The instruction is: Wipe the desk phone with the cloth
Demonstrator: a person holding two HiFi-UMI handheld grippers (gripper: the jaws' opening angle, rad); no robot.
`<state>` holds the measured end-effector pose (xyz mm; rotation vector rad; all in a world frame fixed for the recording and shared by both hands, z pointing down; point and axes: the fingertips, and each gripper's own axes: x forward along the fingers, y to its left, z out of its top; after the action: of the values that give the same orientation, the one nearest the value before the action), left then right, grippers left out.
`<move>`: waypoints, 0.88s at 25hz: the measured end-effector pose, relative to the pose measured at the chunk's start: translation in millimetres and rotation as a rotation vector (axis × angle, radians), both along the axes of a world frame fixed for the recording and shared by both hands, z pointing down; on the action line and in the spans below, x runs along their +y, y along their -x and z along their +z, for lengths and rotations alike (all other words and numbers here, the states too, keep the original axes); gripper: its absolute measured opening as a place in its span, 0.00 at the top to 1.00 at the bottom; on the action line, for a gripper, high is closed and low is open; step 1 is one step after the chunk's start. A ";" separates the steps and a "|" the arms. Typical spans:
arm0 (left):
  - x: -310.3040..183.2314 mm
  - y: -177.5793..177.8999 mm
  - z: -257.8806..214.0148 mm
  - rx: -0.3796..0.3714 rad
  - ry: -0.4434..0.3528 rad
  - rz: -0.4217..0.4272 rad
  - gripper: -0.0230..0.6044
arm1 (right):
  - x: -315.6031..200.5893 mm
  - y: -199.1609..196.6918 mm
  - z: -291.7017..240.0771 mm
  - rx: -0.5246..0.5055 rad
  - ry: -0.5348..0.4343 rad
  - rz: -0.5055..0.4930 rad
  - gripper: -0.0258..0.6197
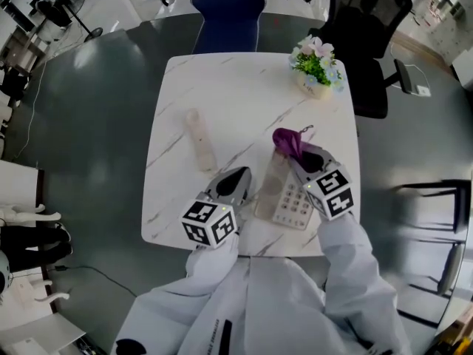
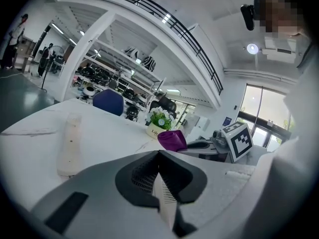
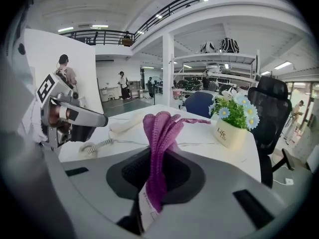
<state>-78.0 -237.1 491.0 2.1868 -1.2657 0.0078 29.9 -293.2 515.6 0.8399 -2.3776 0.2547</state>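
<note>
White marbled bench (image 1: 222, 87) carries everything. Right claw (image 1: 301, 154) is clamped on a purple knitted cloth (image 1: 287, 140), which sticks up past its tips. The pale keypad desk phone base (image 1: 292, 204) lies just beneath this claw. Left claw (image 1: 235, 183) is closed with nothing between. A cream phone handset (image 1: 199, 140) lies ahead of it, apart.

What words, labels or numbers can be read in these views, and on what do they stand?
"Life": on the small white flower pot; a smaller line beneath it is too blurred to read.
Print on the white tag of the purple knitted cloth: too small to read.
Key markings on the white desk phone: too small to read.
</note>
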 end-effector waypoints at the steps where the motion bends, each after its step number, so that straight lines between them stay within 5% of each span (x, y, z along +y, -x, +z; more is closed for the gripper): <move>1: 0.0 -0.7 0.3 0.000 0.003 0.010 0.97 | 0.3 0.0 0.6 -0.001 0.004 0.005 0.90; 22: 10.9 -7.8 7.2 0.017 0.033 0.111 0.97 | 20.6 1.5 9.5 0.017 0.038 0.067 0.90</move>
<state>-70.2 -226.3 498.2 2.2212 -1.1257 0.0538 28.4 -272.6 525.1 0.9013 -2.3237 0.3177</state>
